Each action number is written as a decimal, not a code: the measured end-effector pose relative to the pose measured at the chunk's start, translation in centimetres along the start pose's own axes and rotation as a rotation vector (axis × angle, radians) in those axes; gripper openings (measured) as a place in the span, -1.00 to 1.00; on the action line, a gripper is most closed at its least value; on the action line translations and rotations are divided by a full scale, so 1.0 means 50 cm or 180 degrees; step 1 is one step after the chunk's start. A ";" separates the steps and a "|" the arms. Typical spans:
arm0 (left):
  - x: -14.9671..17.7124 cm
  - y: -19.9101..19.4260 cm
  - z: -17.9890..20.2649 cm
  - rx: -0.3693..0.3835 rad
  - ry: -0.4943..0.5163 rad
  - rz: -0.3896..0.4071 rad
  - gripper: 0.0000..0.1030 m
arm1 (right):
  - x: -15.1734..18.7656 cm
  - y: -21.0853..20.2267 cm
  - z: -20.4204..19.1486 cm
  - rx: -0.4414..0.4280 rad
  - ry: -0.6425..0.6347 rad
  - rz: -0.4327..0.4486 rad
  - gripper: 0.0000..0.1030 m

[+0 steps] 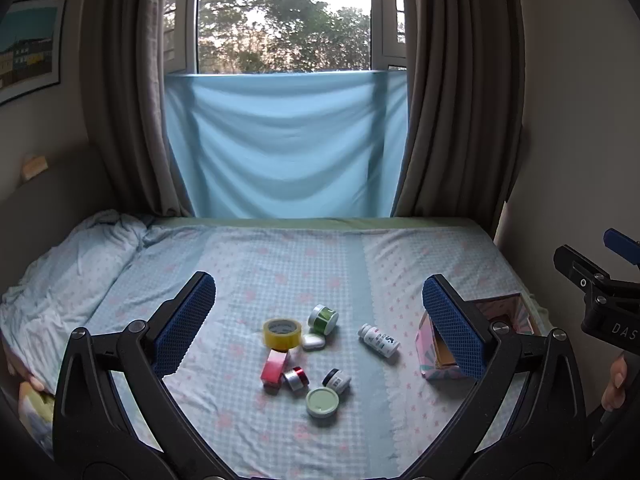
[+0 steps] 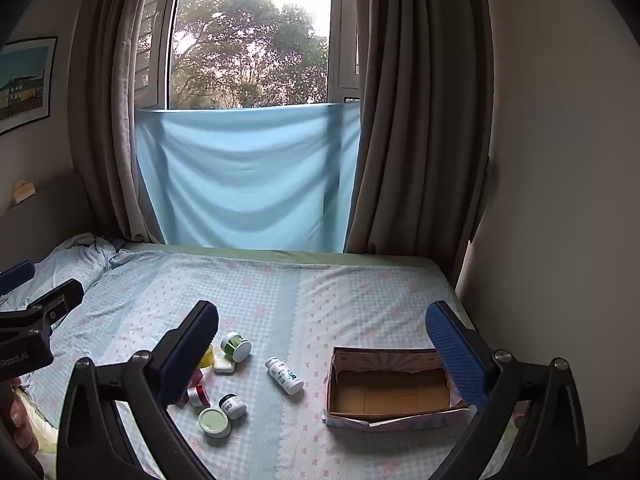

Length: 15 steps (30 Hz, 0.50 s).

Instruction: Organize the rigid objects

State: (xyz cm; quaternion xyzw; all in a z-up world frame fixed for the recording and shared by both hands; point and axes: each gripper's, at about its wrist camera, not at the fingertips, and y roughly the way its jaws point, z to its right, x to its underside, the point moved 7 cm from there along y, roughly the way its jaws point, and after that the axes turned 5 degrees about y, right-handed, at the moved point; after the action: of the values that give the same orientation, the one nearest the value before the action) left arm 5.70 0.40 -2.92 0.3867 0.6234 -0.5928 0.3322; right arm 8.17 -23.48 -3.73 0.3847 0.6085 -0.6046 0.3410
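Bedroom setup, bed [image 2: 360,292] under a curtained window, checked blue sheet carrying everything. Starting from the tongs: left tongs [image 1: 316,320] spread wide, nothing between the pads, hanging above the near part of the bed. Right tongs [image 2: 320,344] same story, gaping open and empty, off toward the bed's right edge.

Straight ahead of the left tongs, roughly mid-bed toward the near edge, a loose cluster: yellow tape roll [image 1: 281,333], green jar [image 1: 323,319] tipped on its side, small white case [image 1: 313,341] touching both, pink box [image 1: 275,365], red-and-silver tin [image 1: 296,378], little black-and-white jar [image 1: 337,381], and a pale green lid-topped jar [image 1: 322,401] nearest. White pill bottle [image 1: 379,340] lying flat, apart from the cluster, between it and the cardboard box [image 2: 390,394]. Box sits open and empty near the bed's right edge, right under the right tongs.

Probably nothing sorted yet, so first pick looks due. Pill bottle seems the easy opener: alone, no neighbours to bump. Best to close across its short width, not lengthwise, since round stuff rolls on a soft sheet. Worth coming down gently too, as the mattress will give. Cluster items sit tight together, so peel from the outside in, pale green jar first. Drop low into the box, no tossing.
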 end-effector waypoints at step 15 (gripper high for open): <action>0.000 0.005 0.014 0.0027 0.0043 -0.0011 0.99 | 0.002 0.002 -0.006 0.0002 0.0010 0.0000 1.00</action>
State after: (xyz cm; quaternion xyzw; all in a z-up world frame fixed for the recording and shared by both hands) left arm 5.87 -0.31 -3.07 0.3911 0.6238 -0.5934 0.3253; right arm 8.21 -23.17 -3.84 0.3857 0.6088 -0.6042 0.3399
